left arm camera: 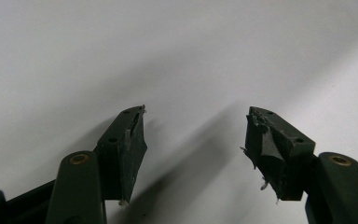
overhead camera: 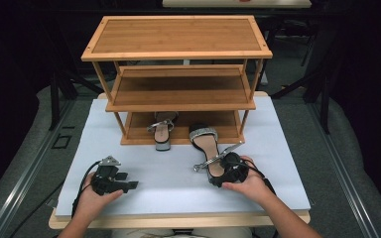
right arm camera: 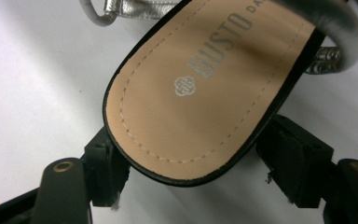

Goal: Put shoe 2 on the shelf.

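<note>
A black sandal [overhead camera: 206, 144] with a tan insole and silver straps lies on the white table top [overhead camera: 154, 168], its toe at the rack's lowest shelf. My right gripper [overhead camera: 217, 174] is low at its heel. In the right gripper view the heel end of the sandal [right arm camera: 200, 93] sits between the jaws of the right gripper [right arm camera: 189, 163], which stand wide at either side of the sole without pressing it. A matching sandal [overhead camera: 162, 131] rests on the bottom shelf. My left gripper [overhead camera: 127, 180] rests near the front left; in its own view the left gripper [left arm camera: 196, 135] is open over bare white surface.
A three-tier wooden shoe rack [overhead camera: 178, 37] stands at the back of the table, its upper two shelves bare. The table's wooden front edge [overhead camera: 178, 220] runs just in front of both hands. Dark floor and metal frames surround the table.
</note>
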Tool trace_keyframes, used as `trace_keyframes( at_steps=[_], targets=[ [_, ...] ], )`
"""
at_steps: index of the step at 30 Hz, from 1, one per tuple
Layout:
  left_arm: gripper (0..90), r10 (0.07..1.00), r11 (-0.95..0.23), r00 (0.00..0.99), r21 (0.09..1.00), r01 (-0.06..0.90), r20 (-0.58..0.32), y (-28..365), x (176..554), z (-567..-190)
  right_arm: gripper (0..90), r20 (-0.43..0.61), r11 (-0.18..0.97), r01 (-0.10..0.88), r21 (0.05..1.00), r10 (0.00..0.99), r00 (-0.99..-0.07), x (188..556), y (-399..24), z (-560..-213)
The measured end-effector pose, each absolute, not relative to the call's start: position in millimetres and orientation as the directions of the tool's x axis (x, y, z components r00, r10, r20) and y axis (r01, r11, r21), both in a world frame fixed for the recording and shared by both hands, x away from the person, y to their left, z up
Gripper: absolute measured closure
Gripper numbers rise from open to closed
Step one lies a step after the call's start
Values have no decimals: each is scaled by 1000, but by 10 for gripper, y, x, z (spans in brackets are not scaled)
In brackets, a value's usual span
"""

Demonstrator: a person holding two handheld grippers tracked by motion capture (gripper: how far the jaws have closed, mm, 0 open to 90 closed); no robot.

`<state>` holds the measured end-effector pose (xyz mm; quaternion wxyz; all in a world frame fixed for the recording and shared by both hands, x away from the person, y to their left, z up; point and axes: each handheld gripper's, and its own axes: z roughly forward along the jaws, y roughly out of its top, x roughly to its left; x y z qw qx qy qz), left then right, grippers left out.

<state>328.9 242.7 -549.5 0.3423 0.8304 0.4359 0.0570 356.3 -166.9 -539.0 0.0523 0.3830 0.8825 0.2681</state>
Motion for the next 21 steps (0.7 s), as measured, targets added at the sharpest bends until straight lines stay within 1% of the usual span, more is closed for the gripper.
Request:
trace_keyframes(
  at_steps=[5,6,9,10,17,21],
  targets=[
    [374,763,-382,612,620,686,-207,2422,3290,-5498,265,110,552,648,525,711,-695,3557,-1632,-5416],
    [374,762,-383,614,621,684,-205,2425,3291,-5499,268,87,560,646,518,717,-691,3555,-1616,-5408],
    [374,762,-383,614,621,684,-206,2425,3290,-5498,274,89,564,641,521,711,-698,3555,-1610,-5405],
    [374,762,-385,614,620,684,-205,2427,3290,-5497,275,74,569,641,515,715,-695,3551,-1605,-5399],
    [374,763,-380,612,620,686,-209,2423,3293,-5500,276,98,564,646,514,710,-698,3575,-1598,-5368],
    [374,761,-386,616,620,683,-205,2420,3295,-5497,284,88,556,645,524,718,-691,3634,-1568,-5292]
  ],
)
